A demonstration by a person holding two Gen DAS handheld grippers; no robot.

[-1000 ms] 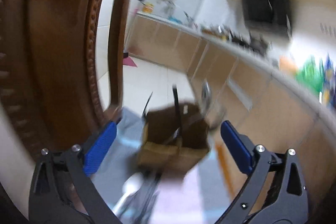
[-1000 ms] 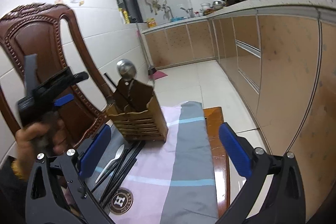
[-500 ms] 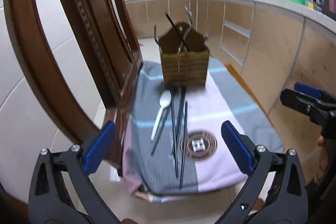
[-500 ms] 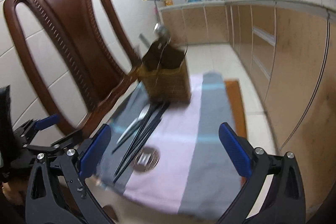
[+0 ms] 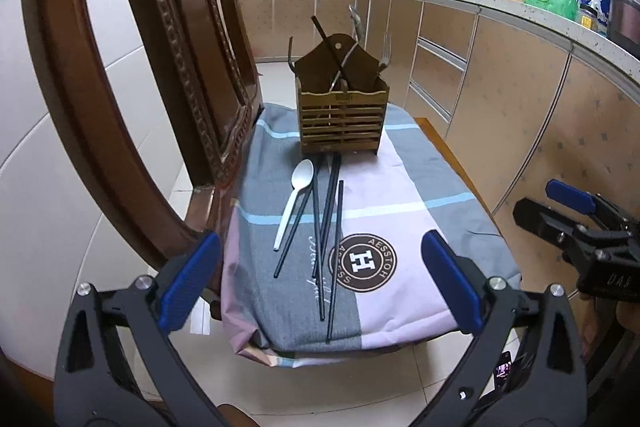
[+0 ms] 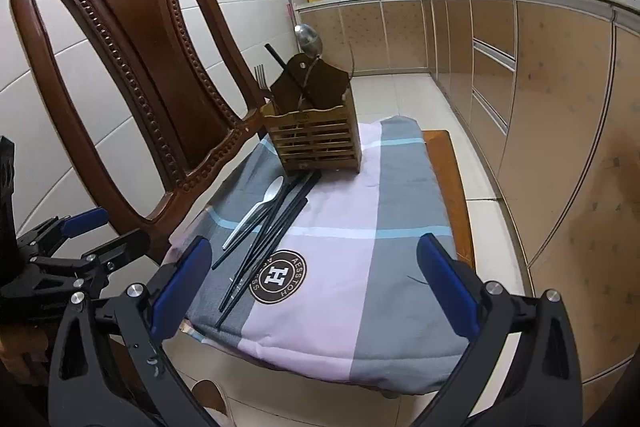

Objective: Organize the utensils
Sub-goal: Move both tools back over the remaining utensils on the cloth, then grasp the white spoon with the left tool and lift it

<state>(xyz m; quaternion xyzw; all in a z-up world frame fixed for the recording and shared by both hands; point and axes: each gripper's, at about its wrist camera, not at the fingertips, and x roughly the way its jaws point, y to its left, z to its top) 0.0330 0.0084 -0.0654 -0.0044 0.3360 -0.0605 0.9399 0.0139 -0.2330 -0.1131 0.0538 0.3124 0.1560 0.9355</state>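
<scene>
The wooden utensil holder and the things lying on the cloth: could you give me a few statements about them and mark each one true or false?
1. The white spoon lies on the cloth, outside the wooden holder. True.
2. The wooden holder is empty. False: a fork, a metal spoon and a dark stick already stand in it.
3. Several black chopsticks lie beside the white spoon. True.
4. The left gripper is clamped on a chopstick. False: it is open and holds nothing.
5. The right gripper is open and empty. True.
6. The holder lies tipped on its side. False: it stands upright at the far end of the cloth.
</scene>
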